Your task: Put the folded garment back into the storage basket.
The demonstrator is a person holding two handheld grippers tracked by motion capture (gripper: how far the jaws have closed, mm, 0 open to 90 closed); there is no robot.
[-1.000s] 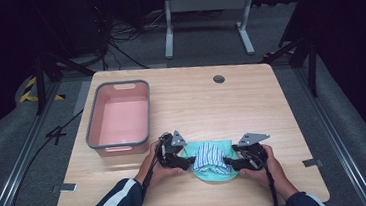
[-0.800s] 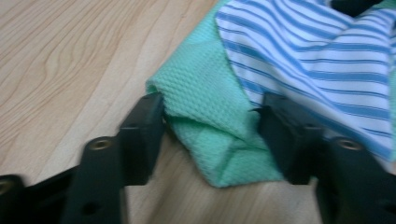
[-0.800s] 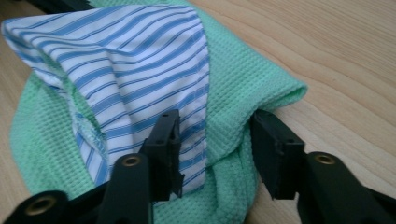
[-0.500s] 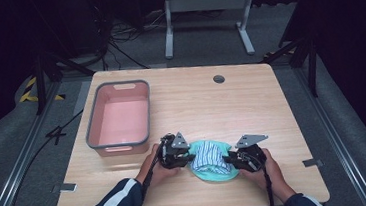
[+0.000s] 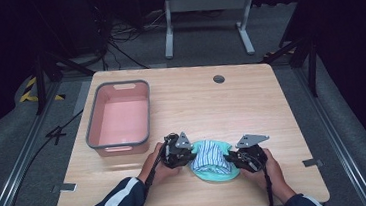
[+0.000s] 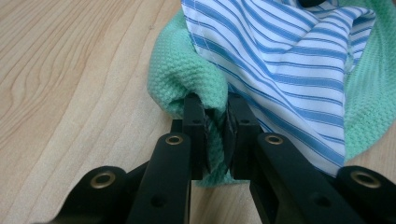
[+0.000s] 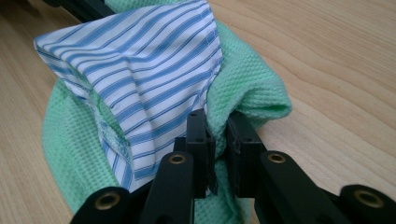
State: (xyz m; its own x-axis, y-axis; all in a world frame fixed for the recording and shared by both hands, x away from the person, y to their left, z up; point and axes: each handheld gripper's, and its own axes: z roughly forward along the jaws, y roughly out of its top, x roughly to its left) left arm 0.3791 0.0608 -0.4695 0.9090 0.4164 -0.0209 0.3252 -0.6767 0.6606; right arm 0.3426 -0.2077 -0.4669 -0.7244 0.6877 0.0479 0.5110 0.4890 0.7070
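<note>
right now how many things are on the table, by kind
cloths: 2, a green waffle-weave cloth and a blue-striped white cloth lying on it
bins: 1, a pink bin with a grey rim
tongs: 2, the left tongs and the right tongs, each pinching an edge of the green cloth
total: 5

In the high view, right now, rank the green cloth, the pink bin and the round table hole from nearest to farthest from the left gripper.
From the left gripper:
1. Green cloth, clamped in its jaws, just to its right.
2. Pink bin, close by, up and to the left.
3. Round table hole, at the table's far edge, well beyond it.
</note>
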